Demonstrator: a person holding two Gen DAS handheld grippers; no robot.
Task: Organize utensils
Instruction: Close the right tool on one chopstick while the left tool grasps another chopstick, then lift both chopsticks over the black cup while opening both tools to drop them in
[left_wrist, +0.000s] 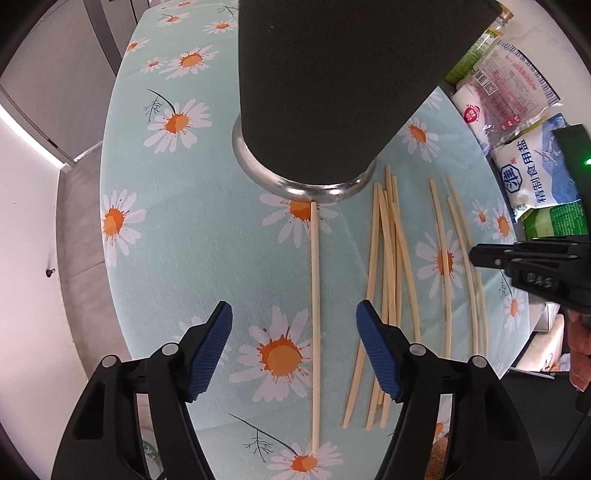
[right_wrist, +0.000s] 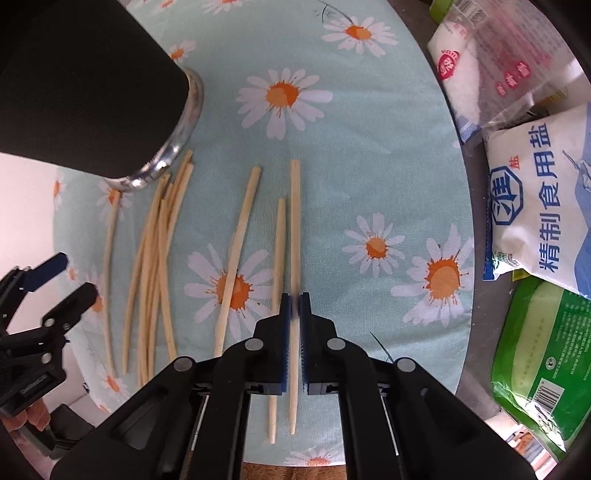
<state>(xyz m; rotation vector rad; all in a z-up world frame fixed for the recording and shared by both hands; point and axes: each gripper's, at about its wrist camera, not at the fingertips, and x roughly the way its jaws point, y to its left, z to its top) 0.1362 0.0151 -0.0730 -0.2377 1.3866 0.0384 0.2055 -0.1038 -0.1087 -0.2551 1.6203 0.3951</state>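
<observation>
Two grippers over a daisy-print tablecloth (right_wrist: 369, 110); chopsticks lie loose on it beside a dark cup with a metal rim (left_wrist: 295, 184).

Right gripper (right_wrist: 294, 332): jaws clamped onto one chopstick (right_wrist: 294, 206), pads meeting it somewhat past mid-length. The stick runs from 12 to 6 o'clock in the right wrist view, thick end away from the camera. A second chopstick (right_wrist: 279, 258) lies just beside it at 9 o'clock, parallel, and a third (right_wrist: 236, 251) slants further toward 9.

Left gripper (left_wrist: 293, 354): jaws apart, nothing gripped. A lone chopstick (left_wrist: 314, 314) lies between the blue pads (left_wrist: 212, 350) but touches neither; its far end reaches the cup's rim at 12 o'clock. A loose bundle of chopsticks (left_wrist: 388, 277) lies at 3 o'clock of it, several crossing.

Step in hand, as judged: right lifts its stick for the cup; left is set to take the lone one.

Notes for doing it well:
- Lift straight up first. The neighbour stick is close enough to drag along.
- The grip looks off-centre, so the long end may droop; tilt slowly toward upright.
- Cup mouth is not visible in either view; confirm the opening before lowering.
- Left: centre the pads on the stick before closing, or it will roll away on the cloth.
- Salt bags (right_wrist: 535, 206) at 3 o'clock sit clear of the path.
</observation>
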